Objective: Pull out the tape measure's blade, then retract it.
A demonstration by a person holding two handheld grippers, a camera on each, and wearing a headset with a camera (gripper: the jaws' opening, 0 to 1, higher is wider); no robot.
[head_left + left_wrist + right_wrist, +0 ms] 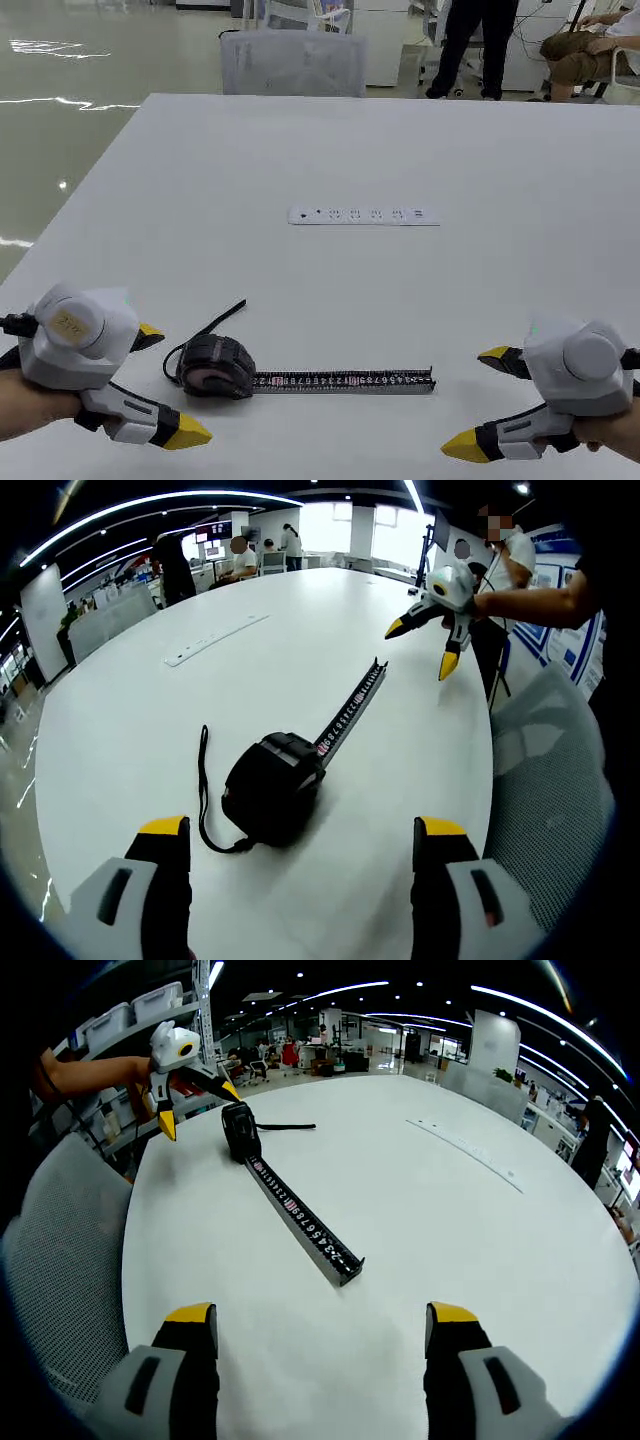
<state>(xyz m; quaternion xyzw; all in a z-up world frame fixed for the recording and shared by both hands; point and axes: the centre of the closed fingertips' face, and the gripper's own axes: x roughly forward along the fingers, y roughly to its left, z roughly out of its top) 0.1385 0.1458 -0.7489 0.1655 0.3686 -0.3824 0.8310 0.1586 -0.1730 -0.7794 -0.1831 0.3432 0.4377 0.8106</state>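
Tabletop [500, 170]: white, broad, runs from the near edge to the far side of the head view. Chair [292, 63]: grey mesh back, standing at the far edge of the tabletop. Power strip [363, 215]: white, long and flat, lying crosswise near the middle of the tabletop, well apart from everything else. Left gripper [180, 384]: grey-white body, black jaws with yellow tips, hand-held at the near left; jaws spread wide, nothing between them and nothing held. Right gripper [465, 401]: same make, hand-held at the near right; jaws likewise spread wide and holding nothing. Tape measure [216, 366]: black case with a pale round face, resting on the tabletop just in front of the left gripper's open jaws, no contact visible. Blade [345, 380]: drawn out of the case and lying flat on the tabletop, pointing toward the right gripper; its hooked end stops short of that gripper and does not touch it. Wrist strap [215, 322]: thin black loop trailing from the case on the side away from the blade.
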